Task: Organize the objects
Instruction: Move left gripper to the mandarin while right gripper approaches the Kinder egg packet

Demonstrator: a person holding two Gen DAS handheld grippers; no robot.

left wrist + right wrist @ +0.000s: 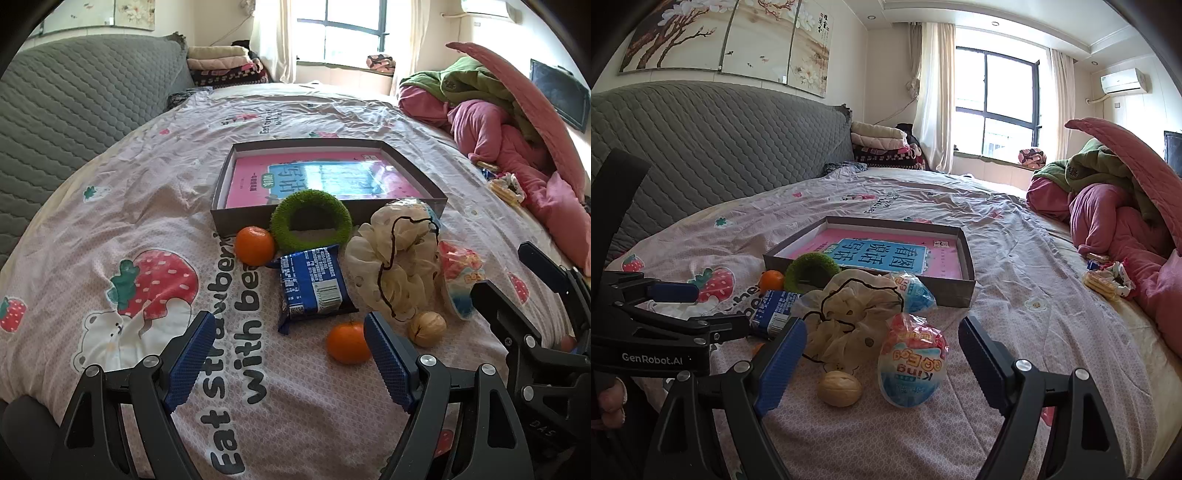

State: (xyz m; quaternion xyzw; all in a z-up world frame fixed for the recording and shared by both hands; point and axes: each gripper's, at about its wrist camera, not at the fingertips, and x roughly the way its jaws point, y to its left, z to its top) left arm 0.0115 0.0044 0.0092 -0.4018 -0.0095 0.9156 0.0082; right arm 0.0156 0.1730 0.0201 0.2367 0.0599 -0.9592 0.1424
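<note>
Left wrist view: left gripper (284, 354) spread wide, nothing between its pads, hovering over the bedsheet (110, 206) near the blue snack packet (312, 282). Counted: two oranges, near one (347, 342) by the right pad, far one (255, 246); one green ring (311, 220); one cream mesh pouf (391, 262); one walnut (426, 328); one egg-shaped sweet (460, 282). Open box (236, 218) lies beyond, holding a pink book.

Right wrist view: right gripper (882, 358) likewise released and empty, egg-shaped sweet (912, 369) just ahead between the fingers, walnut (839, 388) to its left.

Judgement: sorting not begun; first pick pending. Next move calls for closing on one loose item, then carrying it to the box.
</note>
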